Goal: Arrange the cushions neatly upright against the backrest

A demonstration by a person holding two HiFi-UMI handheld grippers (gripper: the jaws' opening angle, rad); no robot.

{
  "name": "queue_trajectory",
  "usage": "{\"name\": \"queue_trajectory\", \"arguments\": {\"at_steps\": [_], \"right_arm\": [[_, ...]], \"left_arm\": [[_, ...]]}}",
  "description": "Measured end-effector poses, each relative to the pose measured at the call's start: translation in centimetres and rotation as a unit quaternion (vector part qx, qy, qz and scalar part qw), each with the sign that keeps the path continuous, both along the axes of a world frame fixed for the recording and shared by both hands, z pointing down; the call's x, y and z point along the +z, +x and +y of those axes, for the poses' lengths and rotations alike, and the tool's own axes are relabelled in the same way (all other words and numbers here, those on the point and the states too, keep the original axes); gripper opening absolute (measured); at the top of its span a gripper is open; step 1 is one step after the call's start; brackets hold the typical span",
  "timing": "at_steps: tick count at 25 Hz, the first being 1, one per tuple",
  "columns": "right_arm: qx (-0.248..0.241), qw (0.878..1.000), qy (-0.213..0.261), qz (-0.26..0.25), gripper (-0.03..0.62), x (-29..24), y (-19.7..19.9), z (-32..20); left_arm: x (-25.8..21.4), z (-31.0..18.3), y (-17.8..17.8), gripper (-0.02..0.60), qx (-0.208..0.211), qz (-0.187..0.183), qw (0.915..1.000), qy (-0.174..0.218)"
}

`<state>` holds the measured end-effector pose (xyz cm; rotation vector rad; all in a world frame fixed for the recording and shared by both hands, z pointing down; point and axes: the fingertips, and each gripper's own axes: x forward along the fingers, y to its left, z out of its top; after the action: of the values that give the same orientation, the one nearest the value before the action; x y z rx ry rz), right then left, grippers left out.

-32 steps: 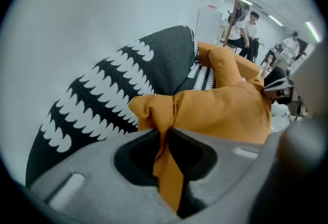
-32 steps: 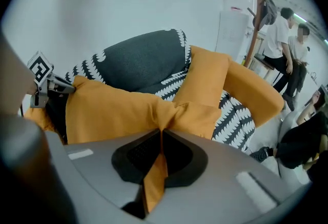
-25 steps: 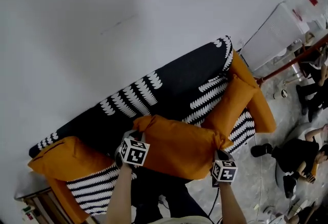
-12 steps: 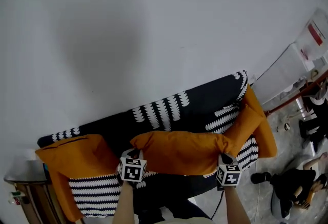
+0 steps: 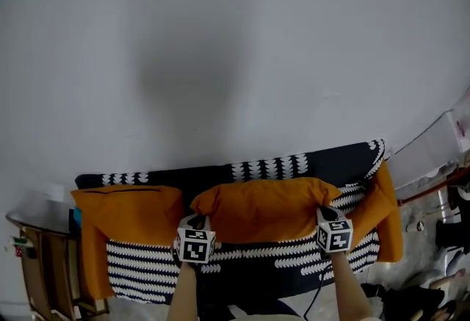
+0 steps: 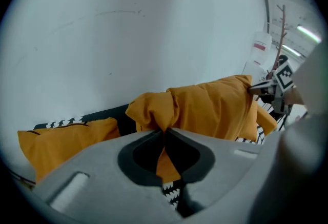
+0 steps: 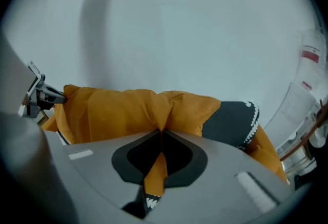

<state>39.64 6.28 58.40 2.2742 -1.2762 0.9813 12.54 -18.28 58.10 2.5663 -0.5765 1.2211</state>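
Note:
An orange middle cushion (image 5: 266, 209) stands upright against the backrest of the black-and-white patterned sofa (image 5: 294, 165). My left gripper (image 5: 197, 222) is shut on its lower left corner, with orange fabric pinched between the jaws (image 6: 165, 130). My right gripper (image 5: 327, 211) is shut on the cushion's right corner (image 7: 160, 129). A second orange cushion (image 5: 128, 213) leans on the backrest at the left. A third orange cushion (image 5: 383, 215) rests against the right armrest.
A plain white wall (image 5: 235, 55) rises behind the sofa. A small side table (image 5: 33, 239) stands left of the sofa. At the far right are a white appliance (image 5: 440, 147) and a reddish pole (image 5: 440, 184), with clutter on the floor below.
Both grippers carried the middle cushion up and back from the seat to the backrest, turning it level. The head view swung upward, so more wall shows.

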Motion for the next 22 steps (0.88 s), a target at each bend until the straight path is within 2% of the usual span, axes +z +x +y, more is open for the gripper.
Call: {"name": "queue_trajectory", "arguments": {"at_steps": [6,11,14,16,18,22], "right_arm": [[-0.047,0.999,-0.008,0.01,0.02,0.9,0.9,-5.0],[-0.084,0.994,-0.066,-0.005,0.026,5.5,0.7,-5.5],[-0.077,0.995,-0.067,-0.001,0.042,6.7,1.4,-5.4],[-0.063,0.996,-0.058,-0.003,0.084,6.7,2.2,-5.7],[-0.052,0.997,-0.051,-0.004,0.151,6.5,2.8,-6.0],[-0.025,0.999,-0.025,-0.001,0.254,5.6,3.5,-5.6]], "left_arm": [[1.1,-2.4,-1.5,0.018,-0.038,-0.001,0.9993,-0.005],[5.2,-3.1,-2.4,0.023,-0.046,-0.046,0.9974,-0.032],[6.4,-3.4,-2.2,0.031,-0.052,-0.044,0.9974,-0.022],[6.4,-4.1,-1.9,0.046,-0.067,-0.036,0.9969,-0.02],[6.2,-4.7,-2.1,0.064,-0.092,-0.033,0.995,-0.022],[5.3,-5.6,-2.8,0.129,-0.129,-0.014,0.9914,-0.02]]}}
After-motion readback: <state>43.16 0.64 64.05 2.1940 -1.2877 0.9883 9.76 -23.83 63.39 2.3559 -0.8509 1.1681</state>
